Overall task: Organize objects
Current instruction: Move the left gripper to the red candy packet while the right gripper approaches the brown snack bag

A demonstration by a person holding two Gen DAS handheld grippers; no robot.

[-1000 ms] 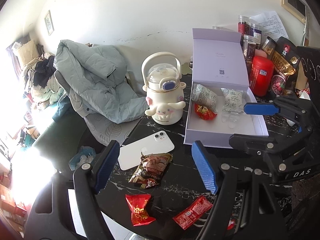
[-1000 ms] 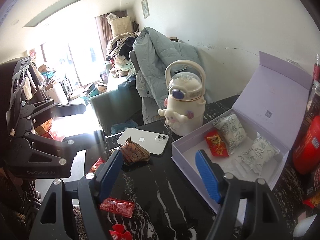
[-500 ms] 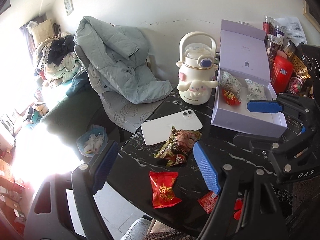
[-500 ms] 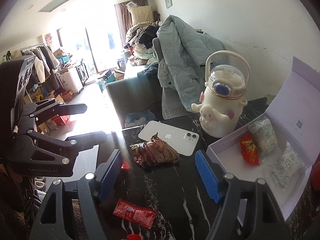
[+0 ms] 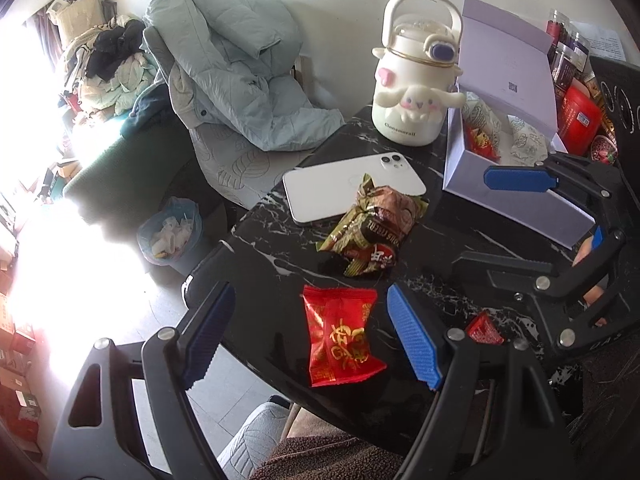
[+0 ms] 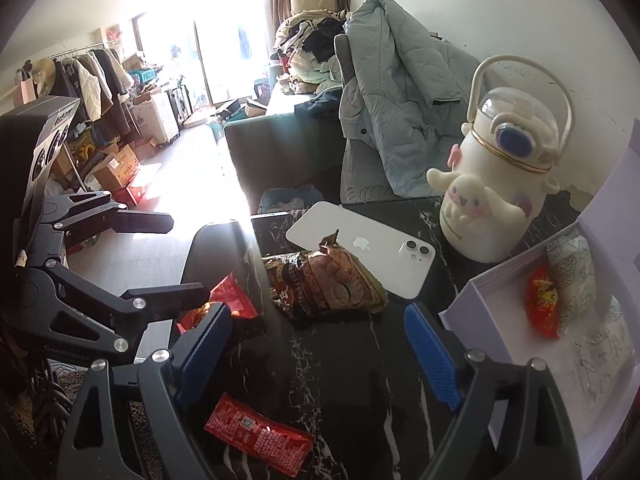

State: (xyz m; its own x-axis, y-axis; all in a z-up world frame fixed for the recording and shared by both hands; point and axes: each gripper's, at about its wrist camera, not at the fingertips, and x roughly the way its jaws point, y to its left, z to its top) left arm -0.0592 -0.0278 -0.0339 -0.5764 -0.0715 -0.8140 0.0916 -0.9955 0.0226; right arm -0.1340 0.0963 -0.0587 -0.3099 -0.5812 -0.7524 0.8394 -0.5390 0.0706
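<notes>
A red candy packet (image 5: 340, 334) lies on the black marble table (image 5: 280, 248) between the fingers of my open left gripper (image 5: 310, 336). A brown snack bag (image 5: 370, 226) lies partly on a white phone (image 5: 348, 190). An open lilac box (image 5: 516, 168) holds a red packet (image 6: 542, 306) and white patterned packets (image 6: 572, 276). My open right gripper (image 6: 320, 344) hovers in front of the brown bag (image 6: 326, 284), with a flat red packet (image 6: 258, 434) below it. The right gripper also shows in the left wrist view (image 5: 540, 220).
A white character bottle (image 5: 414, 80) stands behind the phone. Red tins and jars (image 5: 576, 112) crowd the far right. A chair with a grey-green coat (image 5: 240, 84) and a small bin (image 5: 170, 230) stand past the table's left edge.
Both grippers have swung left and come down towards the table's front corner. The red candy packet now lies between the left fingers. Both stay open.
</notes>
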